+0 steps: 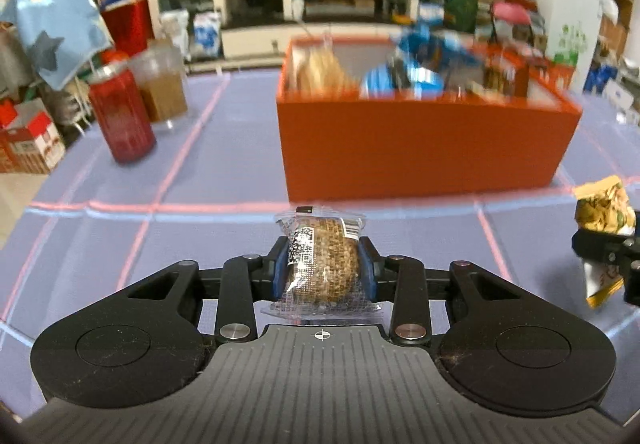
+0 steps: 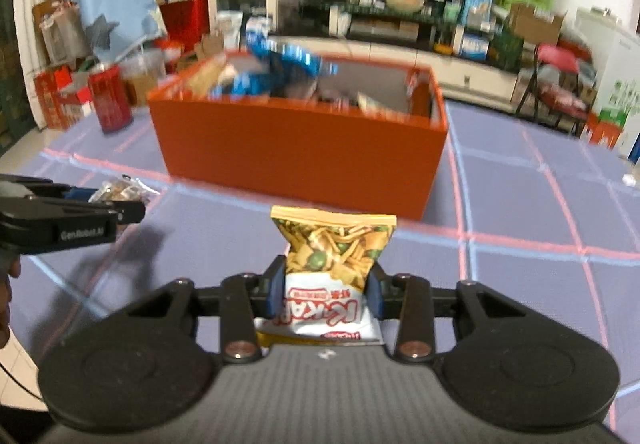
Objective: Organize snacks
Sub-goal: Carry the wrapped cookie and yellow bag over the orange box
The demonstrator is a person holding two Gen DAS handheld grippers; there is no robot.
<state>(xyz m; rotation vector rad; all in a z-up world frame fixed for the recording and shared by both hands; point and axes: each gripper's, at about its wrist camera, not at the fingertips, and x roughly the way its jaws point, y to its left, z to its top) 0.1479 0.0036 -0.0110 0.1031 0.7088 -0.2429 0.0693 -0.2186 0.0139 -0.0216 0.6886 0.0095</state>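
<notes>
Even, fairly bright indoor light is seen in both views. Strong fisheye bending and dark vignetting are found at the corners. The orange box (image 1: 420, 147) and the room behind are blurred, while near parts are rendered sharper. Soft shadows are cast on the table (image 2: 520, 211).

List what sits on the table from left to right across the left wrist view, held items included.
Red can → clear cup of brown stuff → wrapped brown cake in the left claw → orange box → yellow snack bag in the right claw.
</notes>
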